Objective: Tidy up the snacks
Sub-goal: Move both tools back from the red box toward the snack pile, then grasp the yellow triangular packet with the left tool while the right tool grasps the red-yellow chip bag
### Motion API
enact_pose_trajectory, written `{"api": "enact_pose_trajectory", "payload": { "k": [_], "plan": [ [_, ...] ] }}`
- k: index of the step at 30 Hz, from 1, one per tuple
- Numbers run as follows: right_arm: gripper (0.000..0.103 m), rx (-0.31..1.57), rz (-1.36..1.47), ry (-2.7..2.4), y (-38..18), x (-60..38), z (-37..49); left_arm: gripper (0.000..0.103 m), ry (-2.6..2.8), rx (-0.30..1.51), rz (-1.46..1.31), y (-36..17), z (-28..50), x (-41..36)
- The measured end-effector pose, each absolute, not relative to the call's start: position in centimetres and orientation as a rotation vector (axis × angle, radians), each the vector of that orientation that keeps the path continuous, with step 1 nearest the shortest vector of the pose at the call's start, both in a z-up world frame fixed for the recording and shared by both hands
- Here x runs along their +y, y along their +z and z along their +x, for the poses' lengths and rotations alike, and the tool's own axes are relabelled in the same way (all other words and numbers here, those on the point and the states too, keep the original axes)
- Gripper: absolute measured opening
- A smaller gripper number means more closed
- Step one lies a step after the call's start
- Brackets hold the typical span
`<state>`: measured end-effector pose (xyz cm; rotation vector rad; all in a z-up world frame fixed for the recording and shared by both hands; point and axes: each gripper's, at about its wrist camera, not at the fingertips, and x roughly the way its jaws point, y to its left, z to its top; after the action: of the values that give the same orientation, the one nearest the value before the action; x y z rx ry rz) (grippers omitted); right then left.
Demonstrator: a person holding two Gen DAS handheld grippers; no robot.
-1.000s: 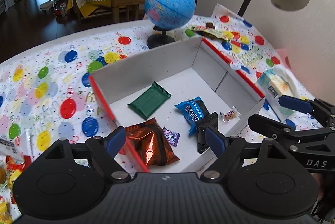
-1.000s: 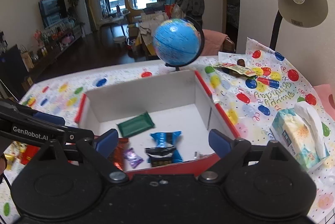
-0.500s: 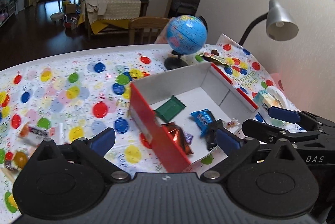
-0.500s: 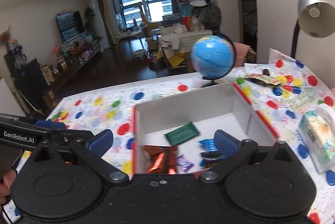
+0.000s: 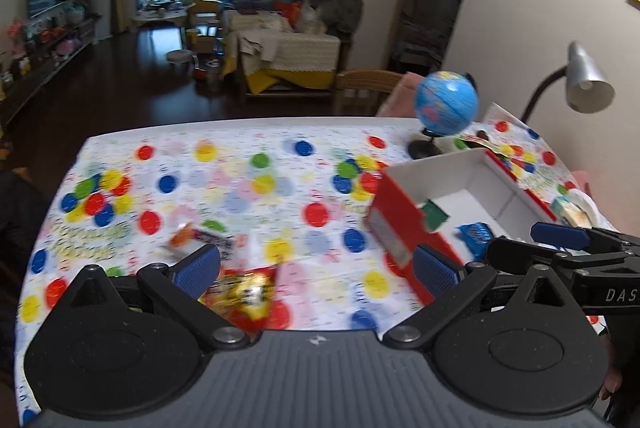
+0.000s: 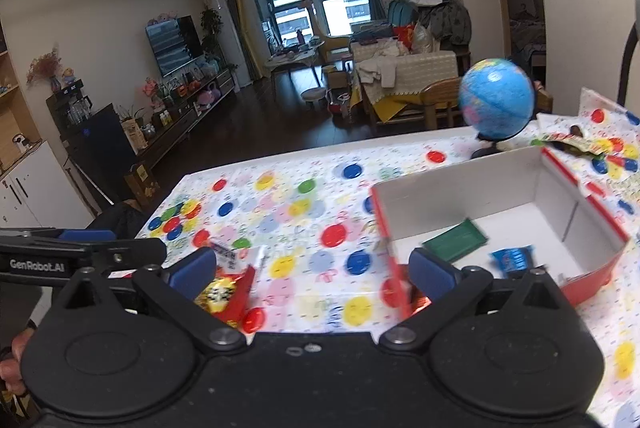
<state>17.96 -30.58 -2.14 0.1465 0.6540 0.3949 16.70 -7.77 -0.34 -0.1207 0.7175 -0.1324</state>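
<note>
A red box with a white inside [image 5: 394, 216] [image 6: 460, 188] stands at the right of the table. It holds a green packet [image 5: 435, 214] [image 6: 456, 241], a blue packet [image 5: 475, 234] [image 6: 514, 259] and other snacks. Loose snacks lie on the cloth to its left: a red and gold packet [image 5: 250, 288] [image 6: 224, 292] and a white wrapper with an orange end [image 5: 204, 238]. My left gripper [image 5: 316, 268] is open and empty, above the cloth left of the box. My right gripper [image 6: 312, 268] is open and empty, and shows at the right of the left wrist view [image 5: 560, 240].
The table has a cloth with coloured dots [image 5: 240, 188]. A blue globe [image 5: 446, 104] [image 6: 496, 100] stands behind the box. A grey desk lamp [image 5: 588, 84] and a tissue pack [image 5: 572, 208] are at the right. A wooden chair [image 5: 368, 84] stands beyond the far edge.
Both grippers have pulled back and swung left, away from over the box. The box now sits at the right of both views and the loose snacks on the cloth have come into view.
</note>
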Motion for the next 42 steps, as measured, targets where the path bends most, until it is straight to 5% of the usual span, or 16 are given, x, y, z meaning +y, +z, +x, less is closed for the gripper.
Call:
{"api": "enact_pose_trajectory", "payload": {
  "k": [24,42],
  "plan": [
    [0.095,0.804,0.098,0.449,-7.7,-17.5,20.3,0.103,0.082,0.835,-0.239,-6.4,14.6,5.4],
    [0.083,0.979,0.035,0.451,-14.5,-12.6,25.3,0.098,0.069,1.0,-0.26,-14.4,18.3,6.1]
  ]
}}
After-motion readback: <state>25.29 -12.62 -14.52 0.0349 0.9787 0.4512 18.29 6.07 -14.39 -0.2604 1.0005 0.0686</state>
